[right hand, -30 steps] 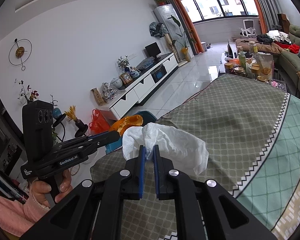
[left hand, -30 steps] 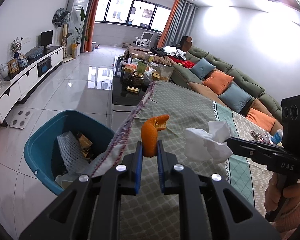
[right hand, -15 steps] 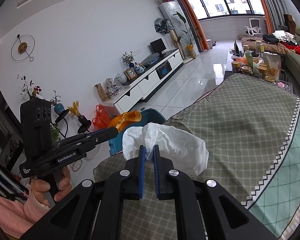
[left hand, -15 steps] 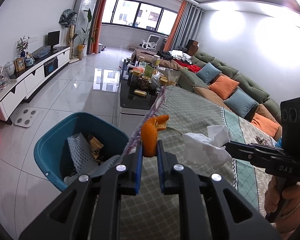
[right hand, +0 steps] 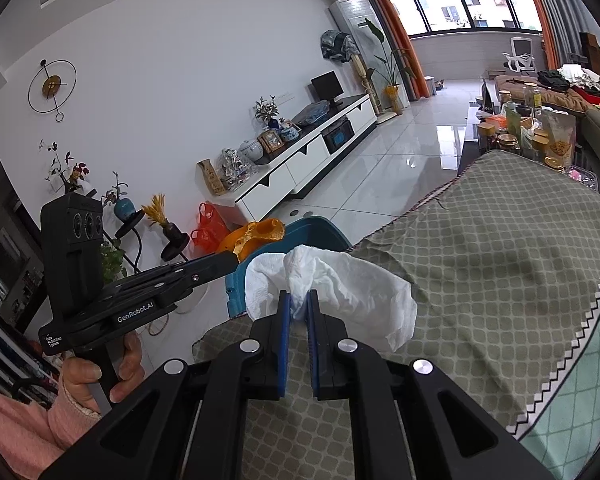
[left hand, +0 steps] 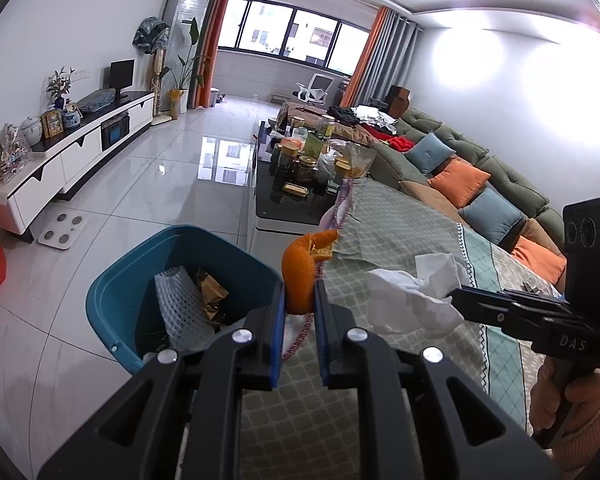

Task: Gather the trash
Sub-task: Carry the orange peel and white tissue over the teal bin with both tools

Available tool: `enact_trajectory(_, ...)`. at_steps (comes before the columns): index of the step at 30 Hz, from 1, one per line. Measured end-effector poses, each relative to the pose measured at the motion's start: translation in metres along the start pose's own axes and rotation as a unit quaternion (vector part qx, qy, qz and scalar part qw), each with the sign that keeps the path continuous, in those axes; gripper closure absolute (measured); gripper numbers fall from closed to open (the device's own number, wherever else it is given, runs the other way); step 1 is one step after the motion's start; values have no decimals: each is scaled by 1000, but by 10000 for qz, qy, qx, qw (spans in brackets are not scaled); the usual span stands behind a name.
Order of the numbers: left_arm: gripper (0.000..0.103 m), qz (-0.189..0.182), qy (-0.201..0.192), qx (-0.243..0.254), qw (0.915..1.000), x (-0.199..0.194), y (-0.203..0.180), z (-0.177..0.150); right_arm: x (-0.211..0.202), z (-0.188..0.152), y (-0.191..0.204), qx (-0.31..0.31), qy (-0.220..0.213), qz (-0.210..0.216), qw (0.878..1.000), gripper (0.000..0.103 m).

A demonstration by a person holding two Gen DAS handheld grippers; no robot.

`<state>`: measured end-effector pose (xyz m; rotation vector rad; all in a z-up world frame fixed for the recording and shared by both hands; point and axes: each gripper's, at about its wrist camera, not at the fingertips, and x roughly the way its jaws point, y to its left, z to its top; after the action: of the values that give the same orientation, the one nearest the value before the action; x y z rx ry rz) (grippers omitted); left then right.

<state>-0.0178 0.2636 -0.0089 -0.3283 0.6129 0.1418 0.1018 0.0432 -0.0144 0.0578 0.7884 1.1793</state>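
My left gripper (left hand: 300, 304) is pinching an orange peel (left hand: 300, 276), held up at the edge of the tablecloth (left hand: 400, 240), right beside the blue bin (left hand: 116, 300) w/ trash inside, prob. packaging. Right gripper (right hand: 298, 308) is clamped on a crumpled white tissue (right hand: 340, 284), also lifted over the cloth near the bin.

Bin (left hand: 116, 296) left of table (left hand: 380, 216) — floor-level

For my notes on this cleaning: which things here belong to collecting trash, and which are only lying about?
Job: curled orange peel in left tool; crumpled white tissue in right tool; blue plastic bin.
Lying about: glass jars; white floor scale; orange cushion.
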Motion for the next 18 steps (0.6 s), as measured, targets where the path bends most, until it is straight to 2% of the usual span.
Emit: enact_trajectory(18, 88, 145, -32, -128, 9998, 0, 16, 1, 17, 9, 12, -154, 108, 118, 9998, 94)
